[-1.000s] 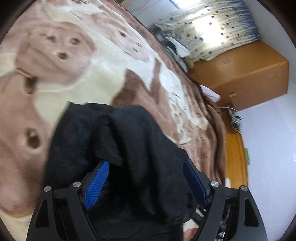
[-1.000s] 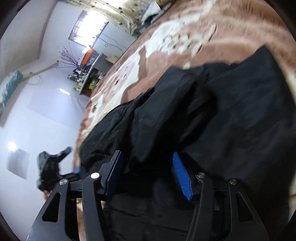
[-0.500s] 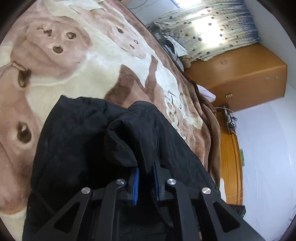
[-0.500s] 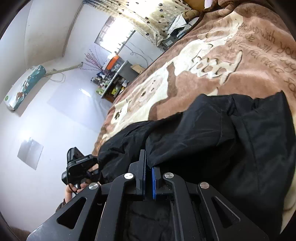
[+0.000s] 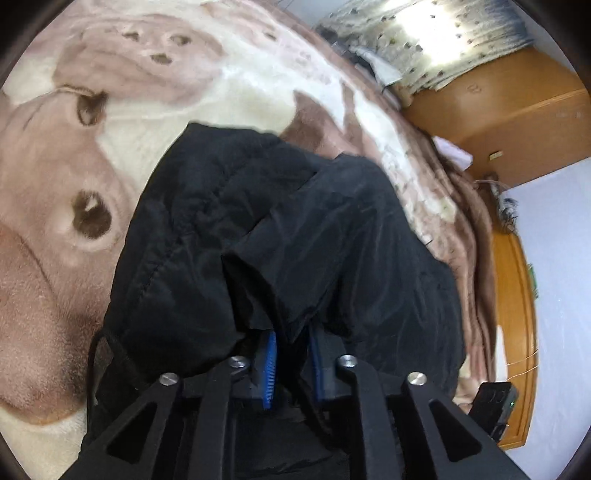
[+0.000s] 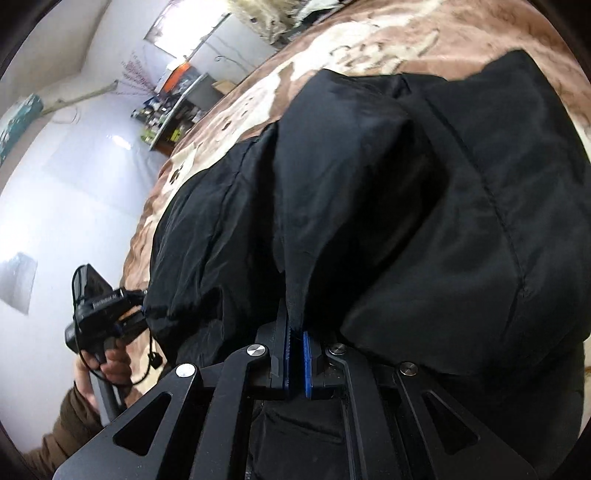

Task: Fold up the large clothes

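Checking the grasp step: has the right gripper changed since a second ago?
Yes. The right gripper, open a second ago, is shut on a fold of the black garment lying on the brown blanket.

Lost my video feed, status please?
Right gripper shut on black garment. Left gripper pinching a fold, jaws just eased. Garment bunched on blanket; nothing obstructing.

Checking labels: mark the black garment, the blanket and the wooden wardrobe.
black garment [image 5: 207,236], left wrist view, stitched panel.
blanket [image 5: 55,155], left wrist view, bear print.
wooden wardrobe [image 5: 517,110], left wrist view, side panel.
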Tool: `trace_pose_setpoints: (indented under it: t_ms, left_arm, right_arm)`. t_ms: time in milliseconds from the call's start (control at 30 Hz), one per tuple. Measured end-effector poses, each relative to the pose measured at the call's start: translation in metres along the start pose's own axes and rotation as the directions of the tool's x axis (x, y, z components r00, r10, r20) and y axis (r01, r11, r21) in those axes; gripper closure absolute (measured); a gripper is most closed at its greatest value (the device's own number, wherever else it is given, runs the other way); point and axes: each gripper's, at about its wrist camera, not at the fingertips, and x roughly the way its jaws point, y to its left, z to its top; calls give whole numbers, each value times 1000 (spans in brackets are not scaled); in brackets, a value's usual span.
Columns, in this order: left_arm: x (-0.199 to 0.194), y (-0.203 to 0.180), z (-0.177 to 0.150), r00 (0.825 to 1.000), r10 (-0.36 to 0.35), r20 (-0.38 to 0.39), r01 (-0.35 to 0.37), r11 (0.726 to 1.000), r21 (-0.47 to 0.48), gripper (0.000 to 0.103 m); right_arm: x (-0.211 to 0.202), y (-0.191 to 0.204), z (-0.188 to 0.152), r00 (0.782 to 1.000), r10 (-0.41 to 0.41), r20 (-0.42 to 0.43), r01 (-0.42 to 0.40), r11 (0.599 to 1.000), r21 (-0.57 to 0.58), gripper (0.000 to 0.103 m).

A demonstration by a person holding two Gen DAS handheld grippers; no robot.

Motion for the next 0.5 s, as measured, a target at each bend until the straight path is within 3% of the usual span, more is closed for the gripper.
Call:
trace_pose_setpoints:
  t_ms: [100,133,167,233,333,400,467,500]
  left_arm:
    - [-11,-13,-1,998,60,14,-61,996,69,69]
    - [-19,-18,-3,996,79,34,-83,991,101,60]
    - [-26,-22,-5,995,79,54,-86,988,129,50]
    - [-44,-32,-8,986,121,119,-142,971,190,42]
    - [-69,-65,-14,951,163,264,-246,915,320,42]
    - [-72,-85,-15,945,142,295,-251,892,376,42]
    - [-62,-107,-16,947,140,288,-258,867,426,42]
    - [-55,-116,-19,939,159,306,-289,848,445,42]
  right_arm:
    - [-4,3,-1,998,-67,-7,66,998,-8,89]
    - [-10,10,-2,996,-94,4,94,995,-28,83]
    - [-16,15,-1,993,-118,16,119,992,-51,82]
    - [-32,33,-2,983,-172,68,180,972,-149,80]
    - [-58,62,-3,934,-289,209,340,899,-275,69]
    - [-67,82,-1,898,-316,306,408,859,-309,66]
    - [-65,104,3,883,-296,363,425,833,-354,62]
    - [-60,113,4,885,-277,373,419,824,-381,61]
